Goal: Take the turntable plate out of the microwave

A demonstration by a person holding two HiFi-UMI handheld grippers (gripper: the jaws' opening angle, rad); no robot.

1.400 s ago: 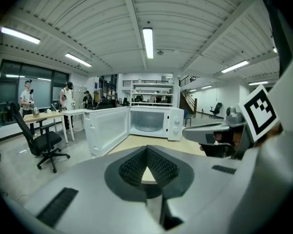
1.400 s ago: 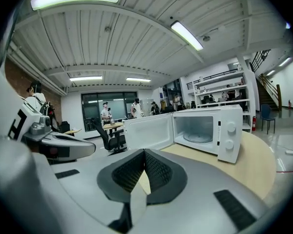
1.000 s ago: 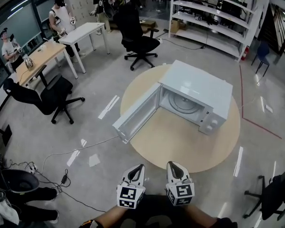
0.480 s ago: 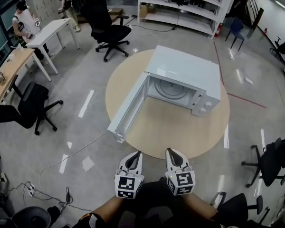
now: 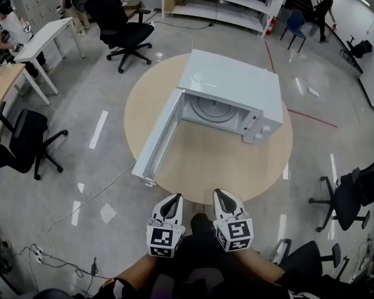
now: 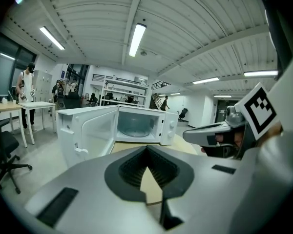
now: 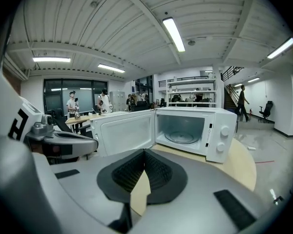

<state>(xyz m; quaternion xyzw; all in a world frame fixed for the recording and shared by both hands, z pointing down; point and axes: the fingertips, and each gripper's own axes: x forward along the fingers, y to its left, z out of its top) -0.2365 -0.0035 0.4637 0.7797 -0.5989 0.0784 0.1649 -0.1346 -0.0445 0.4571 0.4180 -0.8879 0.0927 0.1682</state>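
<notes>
A white microwave (image 5: 234, 86) stands on a round wooden table (image 5: 206, 164) with its door (image 5: 156, 136) swung wide open to the left. The glass turntable plate (image 5: 209, 108) lies flat inside the cavity; it also shows in the left gripper view (image 6: 135, 129) and the right gripper view (image 7: 181, 138). My left gripper (image 5: 173, 199) and right gripper (image 5: 220, 195) hover side by side at the table's near edge, well short of the microwave. Both are shut with nothing in them. Each gripper view looks along shut jaws, left (image 6: 147, 147) and right (image 7: 144, 151), toward the open cavity.
Black office chairs stand at the back left (image 5: 121, 27), the left (image 5: 25, 142) and the right (image 5: 349, 195). Desks (image 5: 40, 39) with people are at the far left, and shelving (image 5: 224, 5) stands behind. A cable (image 5: 93, 195) runs across the floor toward the table.
The table and microwave have come nearer and shifted left in the head view. Both grippers have advanced together to the table's near edge and stay shut.
</notes>
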